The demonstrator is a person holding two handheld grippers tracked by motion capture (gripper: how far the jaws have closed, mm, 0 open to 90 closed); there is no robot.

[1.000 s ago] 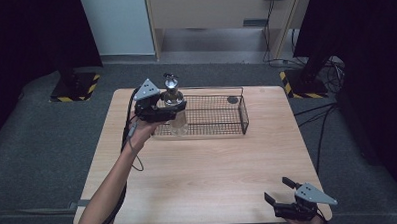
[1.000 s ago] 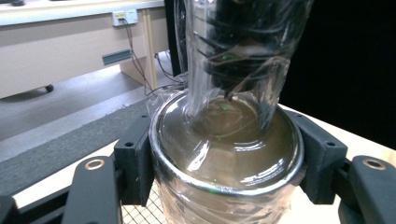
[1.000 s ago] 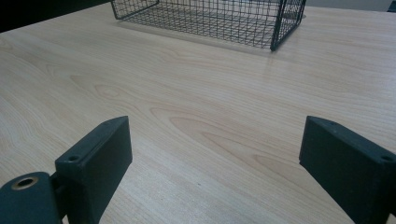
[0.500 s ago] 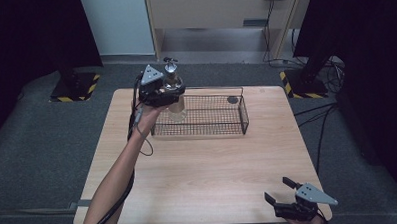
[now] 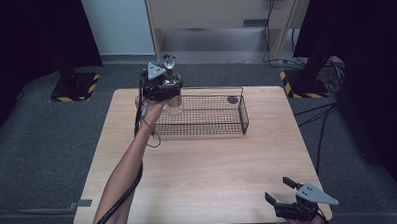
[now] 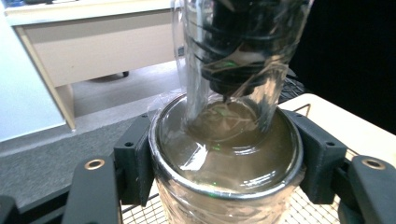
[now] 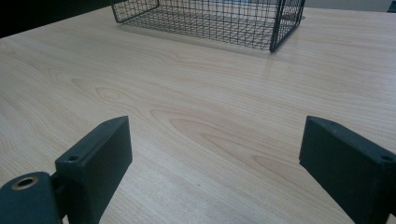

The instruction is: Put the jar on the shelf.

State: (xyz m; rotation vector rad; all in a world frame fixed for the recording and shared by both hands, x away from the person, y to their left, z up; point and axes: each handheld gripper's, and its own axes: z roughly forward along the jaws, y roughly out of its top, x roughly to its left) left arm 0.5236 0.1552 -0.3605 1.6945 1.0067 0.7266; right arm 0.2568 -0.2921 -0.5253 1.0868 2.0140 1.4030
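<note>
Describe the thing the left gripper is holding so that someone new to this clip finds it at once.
Start at the wooden table, then its black wire basket near the far edge. At the basket's left end, the left gripper clamps a clear glass jar, metal-rimmed, the one transparent thing there.

Overhead view; two close tongs views, all sharing the wire basket (image 5: 201, 116).

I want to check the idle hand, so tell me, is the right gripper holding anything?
No, in the right gripper view the right gripper has its jaws spread wide with just the bare wooden table between them.
</note>
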